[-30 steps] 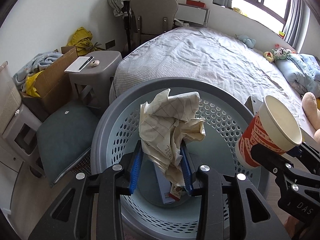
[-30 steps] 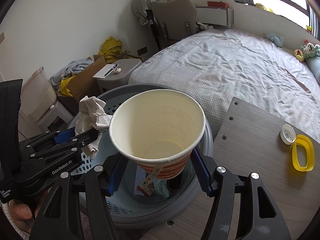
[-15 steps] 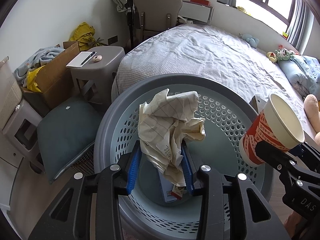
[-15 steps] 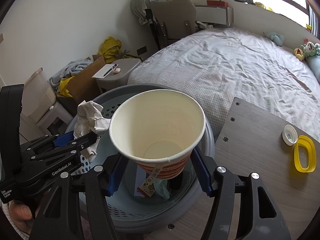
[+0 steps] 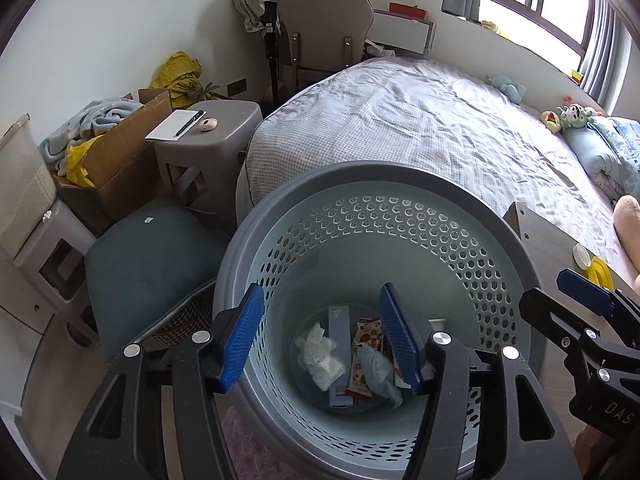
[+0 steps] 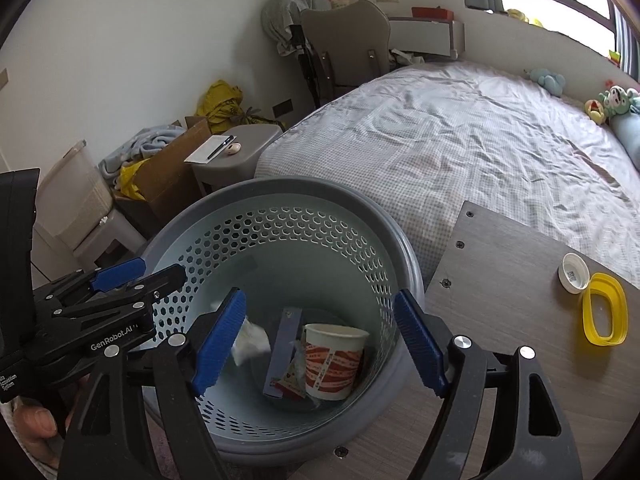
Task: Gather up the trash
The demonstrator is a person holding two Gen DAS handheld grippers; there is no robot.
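A round grey-rimmed, pale blue perforated basket point(image 5: 400, 184) point(image 6: 280, 196) stands below both grippers. Inside lie a crumpled white paper ball point(image 5: 320, 354) point(image 6: 252, 340), a flat blue box point(image 5: 339, 344) point(image 6: 285, 348), snack wrappers point(image 5: 366, 356) and a red-and-white paper cup point(image 6: 334, 354), upright. The cup is hidden in the left wrist view. My left gripper point(image 5: 322, 338) is open and empty above the basket; it also shows in the right wrist view point(image 6: 132, 276). My right gripper point(image 6: 318, 342) is open and empty above the basket; one blue fingertip point(image 5: 582, 292) shows in the left wrist view.
A wooden table top point(image 6: 520, 320) at the right carries a white cap point(image 6: 575, 272) and a yellow ring point(image 6: 604, 314). A bed point(image 5: 420, 128) lies behind the basket. A dark cushion point(image 5: 140, 264), grey stool point(image 5: 204, 128) and cardboard box point(image 5: 120, 152) stand left.
Both grippers have opened. The crumpled paper has dropped from the left gripper and the paper cup from the right gripper; both now lie in the basket.
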